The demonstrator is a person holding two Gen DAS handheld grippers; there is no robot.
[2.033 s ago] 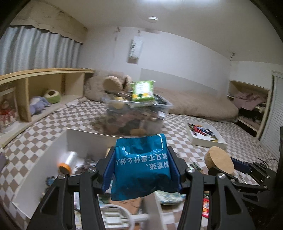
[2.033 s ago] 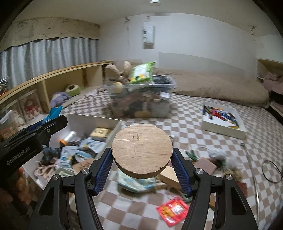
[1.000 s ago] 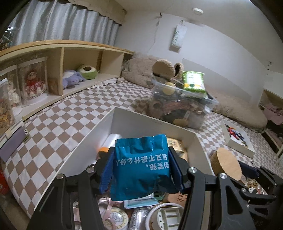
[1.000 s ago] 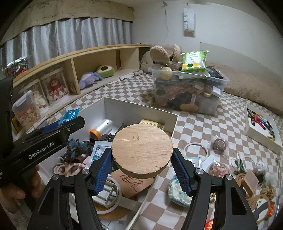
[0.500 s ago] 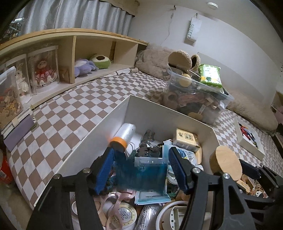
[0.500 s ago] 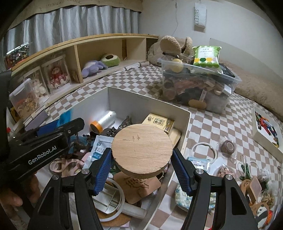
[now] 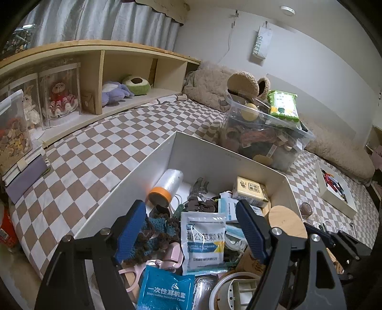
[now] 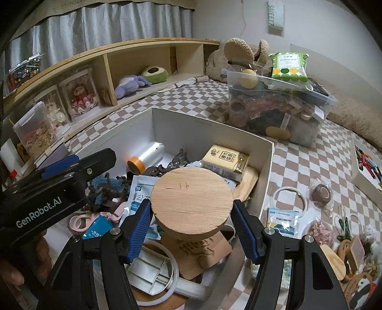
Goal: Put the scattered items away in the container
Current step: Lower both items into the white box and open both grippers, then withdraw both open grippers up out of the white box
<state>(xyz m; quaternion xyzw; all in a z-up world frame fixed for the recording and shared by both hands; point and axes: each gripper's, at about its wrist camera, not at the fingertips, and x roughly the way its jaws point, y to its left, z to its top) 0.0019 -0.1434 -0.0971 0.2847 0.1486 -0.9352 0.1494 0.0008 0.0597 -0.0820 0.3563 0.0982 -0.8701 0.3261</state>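
Lighting: dim, cool indoor light from a ceiling lamp (image 7: pixel 287 10); soft shadows, no strong glare. Optics: heavy fisheye bending; black vignette at corners. Focus: centre sharp, shelf (image 8: pixel 102 59) edges slightly soft.

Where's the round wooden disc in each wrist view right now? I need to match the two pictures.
Left wrist: wooden disc at lower right, seen edge-on beyond the left gripper's right finger, over the white box.
Right wrist: wooden disc at centre, clamped in the right gripper.
Shared landmark: orange-capped roll in the white box.
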